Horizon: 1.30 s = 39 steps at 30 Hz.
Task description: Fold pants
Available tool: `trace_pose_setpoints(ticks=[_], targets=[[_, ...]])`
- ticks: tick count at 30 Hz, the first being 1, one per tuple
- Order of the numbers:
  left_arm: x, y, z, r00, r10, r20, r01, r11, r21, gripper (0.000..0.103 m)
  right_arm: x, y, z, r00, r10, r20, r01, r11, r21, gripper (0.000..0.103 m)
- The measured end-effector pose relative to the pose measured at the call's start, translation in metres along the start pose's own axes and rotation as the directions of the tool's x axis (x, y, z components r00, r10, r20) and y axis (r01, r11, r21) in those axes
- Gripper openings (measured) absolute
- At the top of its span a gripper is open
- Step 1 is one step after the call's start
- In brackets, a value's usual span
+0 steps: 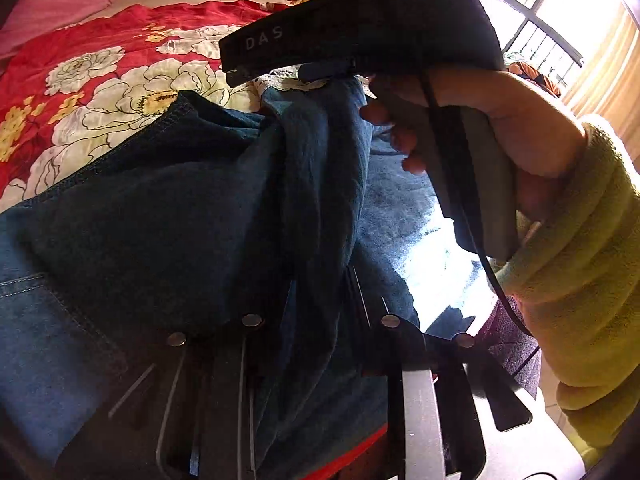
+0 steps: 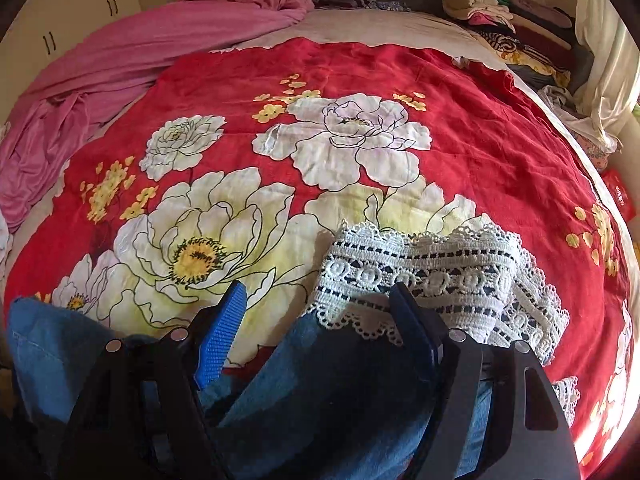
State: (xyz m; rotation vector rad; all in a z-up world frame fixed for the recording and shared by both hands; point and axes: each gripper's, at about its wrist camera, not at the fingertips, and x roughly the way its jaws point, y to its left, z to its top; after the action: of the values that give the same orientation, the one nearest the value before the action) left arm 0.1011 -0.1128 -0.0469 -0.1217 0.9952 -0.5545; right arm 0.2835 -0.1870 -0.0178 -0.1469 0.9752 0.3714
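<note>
Folding under way on the bed (image 2: 500,128). My left fingers (image 1: 316,320) are pinched on a bunched ridge of the pants (image 1: 168,208); the denim runs up between them and hides the pads, so I judge the hold by the cloth alone. My right fingers (image 2: 320,308) stand apart, gripping nothing, one blue pad (image 2: 224,328) over the bedspread, the other at the lace hem (image 2: 432,276). To do this step well, as I judge it: close the right fingers on the hem through denim and lace together, not lace alone, keep both holds level, and carry the leg over without letting the middle sag. The pants are dark blue denim, soft, heavily creased, stitched pocket showing, white crochet lace at the cuff. They lie at the near side of the bed on the red flowered bedspread (image 2: 400,80), partly lifted. My right hand (image 1: 500,128), in a yellow-green sleeve (image 1: 580,272), holds its tool just above the cloth.
</note>
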Motion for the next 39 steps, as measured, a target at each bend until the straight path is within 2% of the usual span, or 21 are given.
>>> trace_pose_setpoints(ticks=[3,4,6,7,9,14,17,18,20,23,26,27,28,30,35,39], targets=[[-0.001,-0.001,-0.001,1.0,-0.003,0.003,0.003,1.0,0.01,0.015,0.023,-0.006,0.01,0.997,-0.063,-0.047,0.063,0.998,0.002,0.073],[-0.002,-0.001,-0.001,1.0,-0.006,0.004,0.006,1.0,0.01,0.015,0.03,-0.007,0.012,0.994,-0.085,-0.061,0.085,0.996,-0.011,0.07],[-0.001,0.001,0.001,1.0,-0.009,0.005,0.009,1.0,0.01,0.015,0.037,-0.009,0.012,0.995,-0.092,-0.049,0.09,0.995,-0.04,0.04],[-0.002,0.002,0.002,1.0,-0.013,0.005,0.013,1.0,0.009,0.015,0.036,-0.013,0.011,0.996,-0.073,-0.042,0.072,0.997,-0.03,0.035],[-0.005,0.004,0.003,1.0,-0.013,0.013,0.013,1.0,0.011,0.015,0.024,-0.024,0.008,0.999,-0.037,-0.01,0.037,0.999,0.024,0.01],[-0.005,0.012,0.005,0.999,-0.014,0.03,0.014,1.0,0.0,0.016,-0.029,-0.051,-0.012,0.994,0.036,0.104,-0.048,0.992,0.113,0.008],[-0.009,0.008,-0.002,0.999,-0.021,0.042,0.021,1.0,-0.001,0.026,-0.064,-0.071,-0.032,0.981,0.078,0.176,-0.11,0.977,0.183,0.008],[-0.01,0.006,-0.002,0.999,-0.019,0.047,0.019,1.0,0.001,0.032,-0.076,-0.078,-0.038,0.976,0.085,0.198,-0.126,0.97,0.206,0.008],[-0.011,0.002,-0.002,0.998,-0.012,0.058,0.012,1.0,0.012,0.037,-0.098,-0.088,-0.053,0.967,0.088,0.24,-0.147,0.959,0.241,0.008],[-0.011,-0.004,-0.001,0.998,0.008,0.067,-0.01,0.999,0.031,0.037,-0.13,-0.097,-0.077,0.955,0.059,0.292,-0.145,0.948,0.283,0.008],[-0.009,-0.007,-0.001,0.998,0.007,0.066,-0.01,0.999,0.044,0.036,-0.157,-0.107,-0.102,0.941,0.063,0.333,-0.178,0.928,0.326,0.008],[-0.01,-0.01,-0.002,0.998,0.01,0.066,-0.013,0.998,0.057,0.031,-0.164,-0.111,-0.11,0.938,0.058,0.343,-0.181,0.923,0.34,0.008],[-0.008,-0.011,-0.001,0.998,0.016,0.064,-0.021,0.997,0.076,0.013,-0.171,-0.113,-0.12,0.937,0.05,0.346,-0.179,0.918,0.353,0.008],[-0.012,-0.019,-0.005,0.998,0.031,0.057,-0.038,0.991,0.127,0.003,-0.182,-0.117,-0.14,0.94,0.025,0.341,-0.161,0.912,0.376,0.008],[-0.02,-0.027,-0.015,0.996,0.068,0.06,-0.079,0.976,0.202,0.001,-0.182,-0.122,-0.189,0.961,0.037,0.276,-0.158,0.888,0.431,0.008],[-0.018,-0.031,-0.018,0.995,0.088,0.053,-0.099,0.966,0.24,0.001,-0.169,-0.125,-0.213,0.973,0.062,0.221,-0.163,0.866,0.474,0.009]])
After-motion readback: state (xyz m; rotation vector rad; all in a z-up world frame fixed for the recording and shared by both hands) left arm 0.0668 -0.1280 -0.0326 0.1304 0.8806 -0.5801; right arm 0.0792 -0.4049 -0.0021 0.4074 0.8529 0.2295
